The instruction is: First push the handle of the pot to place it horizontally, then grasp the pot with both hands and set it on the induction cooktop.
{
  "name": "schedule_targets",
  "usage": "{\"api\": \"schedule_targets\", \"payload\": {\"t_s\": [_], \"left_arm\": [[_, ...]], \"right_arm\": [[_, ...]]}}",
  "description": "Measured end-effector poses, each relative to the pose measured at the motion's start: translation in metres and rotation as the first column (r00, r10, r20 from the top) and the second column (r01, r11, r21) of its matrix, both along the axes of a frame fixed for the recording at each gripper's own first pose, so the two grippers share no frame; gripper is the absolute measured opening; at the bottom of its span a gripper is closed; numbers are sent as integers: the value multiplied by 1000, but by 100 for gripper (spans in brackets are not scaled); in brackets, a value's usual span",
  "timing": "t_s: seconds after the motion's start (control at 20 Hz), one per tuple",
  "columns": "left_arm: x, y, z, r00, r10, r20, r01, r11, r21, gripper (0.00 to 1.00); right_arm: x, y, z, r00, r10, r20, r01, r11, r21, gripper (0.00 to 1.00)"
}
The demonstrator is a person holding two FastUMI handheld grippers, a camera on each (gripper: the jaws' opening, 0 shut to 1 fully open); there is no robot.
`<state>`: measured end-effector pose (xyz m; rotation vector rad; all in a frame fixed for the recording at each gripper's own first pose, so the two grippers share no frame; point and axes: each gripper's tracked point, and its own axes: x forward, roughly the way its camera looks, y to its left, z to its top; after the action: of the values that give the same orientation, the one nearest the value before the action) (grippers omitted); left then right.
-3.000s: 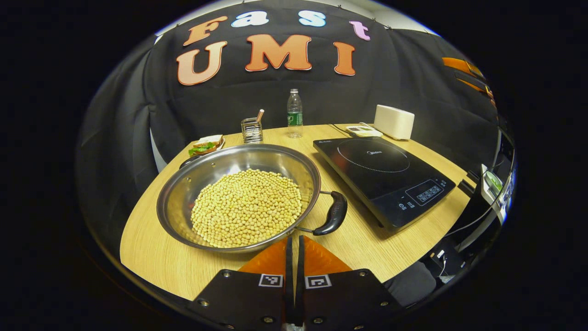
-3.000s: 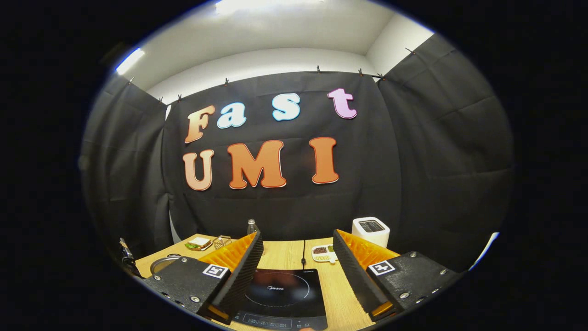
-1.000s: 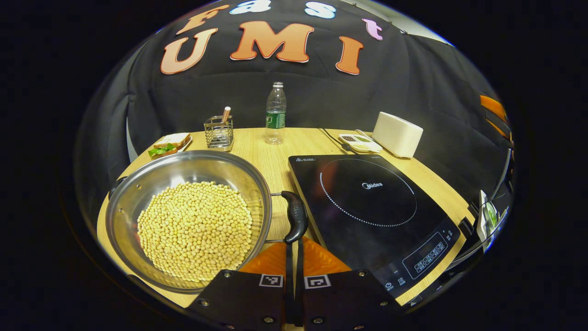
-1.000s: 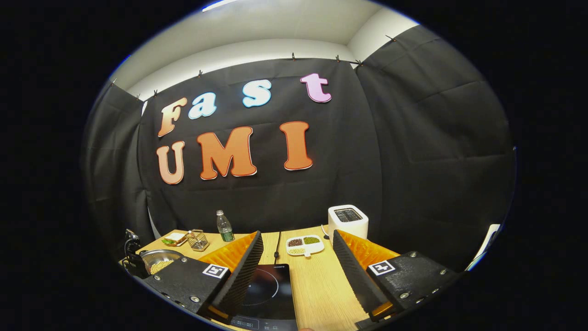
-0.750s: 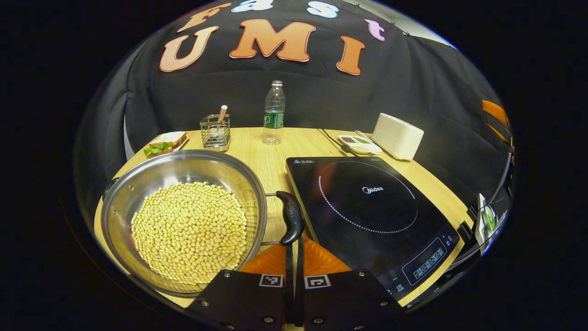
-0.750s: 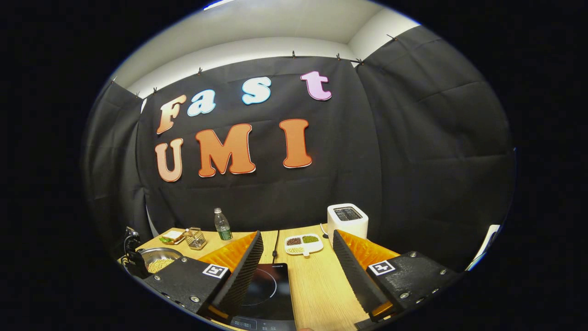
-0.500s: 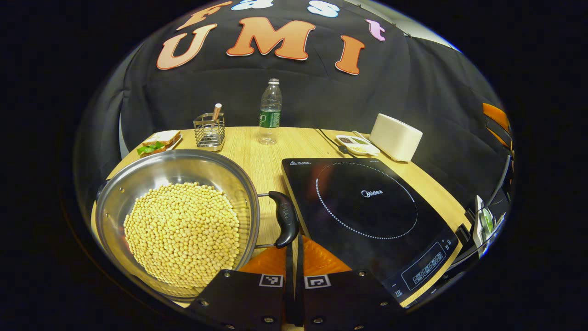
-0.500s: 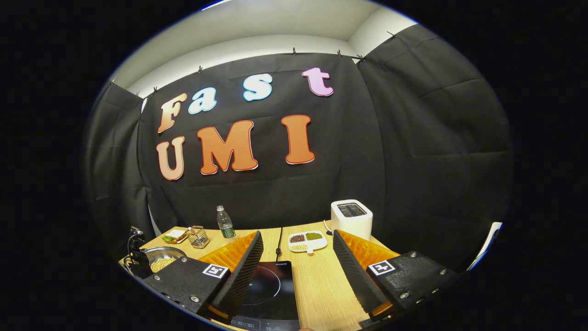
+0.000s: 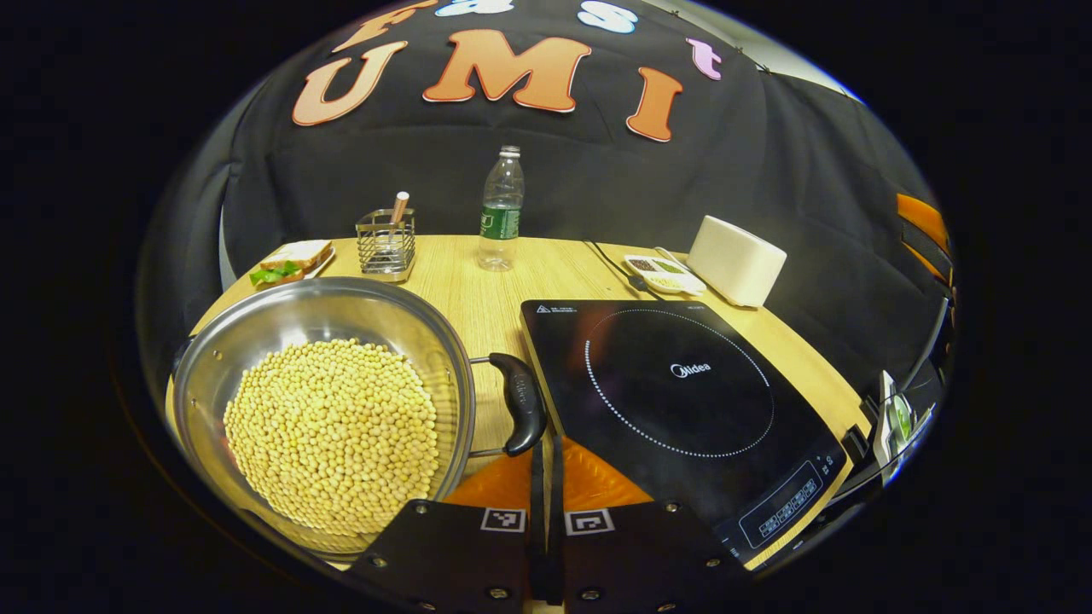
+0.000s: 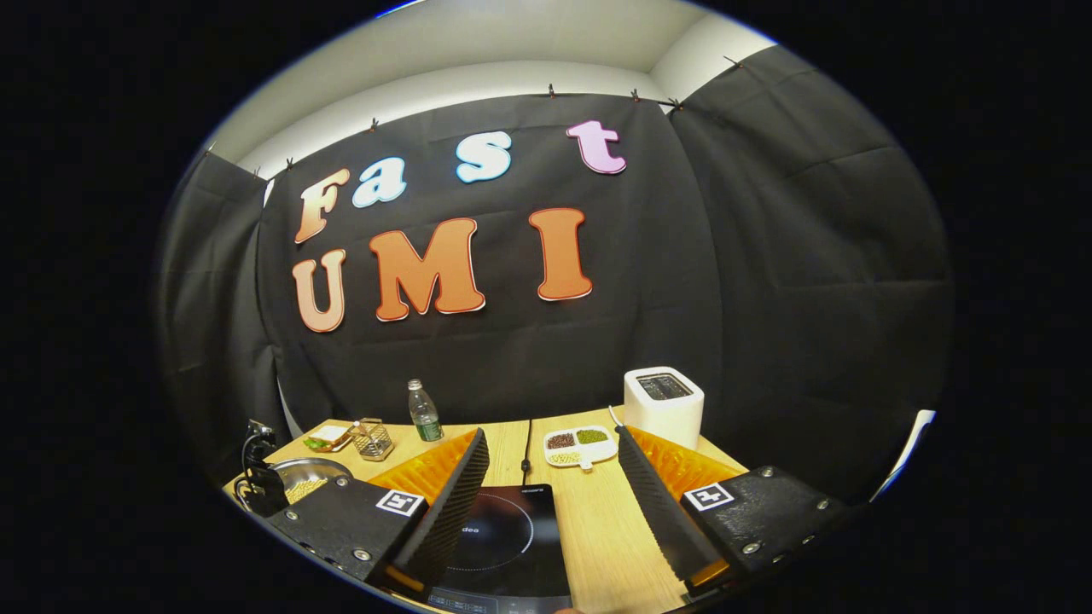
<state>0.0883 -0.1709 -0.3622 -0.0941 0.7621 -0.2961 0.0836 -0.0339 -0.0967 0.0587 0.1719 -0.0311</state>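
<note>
Black cloth backs a wooden bench (image 9: 512,294) crowded with gear. Your pot (image 9: 320,409) sits on the bench's left part in the left gripper view, full of soybeans (image 9: 333,431), just beside the induction cooktop (image 9: 682,401) but not on it. Its near handle (image 9: 522,402) points toward the cooktop, close to that edge. Your left gripper (image 9: 544,456) has its fingers pressed together, tips right at the handle's lower end, contact looks likely but you can't confirm it. Your right gripper (image 10: 553,486) hovers over the cooktop with fingers wide apart, gripping nothing; the pot shows small at far left in the right gripper view (image 10: 300,479). Judgement: you're in the push step, pot looks close to level across. Risks: push more and the handle may knock into the cooktop edge or ride onto it, tilting the pot. A jerky shove could spill beans, the load is heaped and loose. On the lift, uneven height between hands would tip beans out. The far handle (image 9: 182,350) is barely visible at the left rim, so that grasp may be awkward. Keep clear of the wire holder (image 9: 386,246), bottle (image 9: 501,213) and sandwich (image 9: 286,260) behind.
</note>
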Motion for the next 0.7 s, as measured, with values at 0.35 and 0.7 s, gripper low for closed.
{"api": "schedule_targets", "payload": {"t_s": [0.35, 0.7], "left_arm": [[-29, 10, 54, 994, -33, 102, 41, 996, -74, 2], [-15, 128, 132, 946, 105, 308, -100, 995, -31, 2]], "right_arm": [[-4, 33, 6, 1000, 13, 9, -13, 1000, 12, 95], [-2, 83, 4, 1000, -2, 15, 2, 1000, -15, 95]]}}
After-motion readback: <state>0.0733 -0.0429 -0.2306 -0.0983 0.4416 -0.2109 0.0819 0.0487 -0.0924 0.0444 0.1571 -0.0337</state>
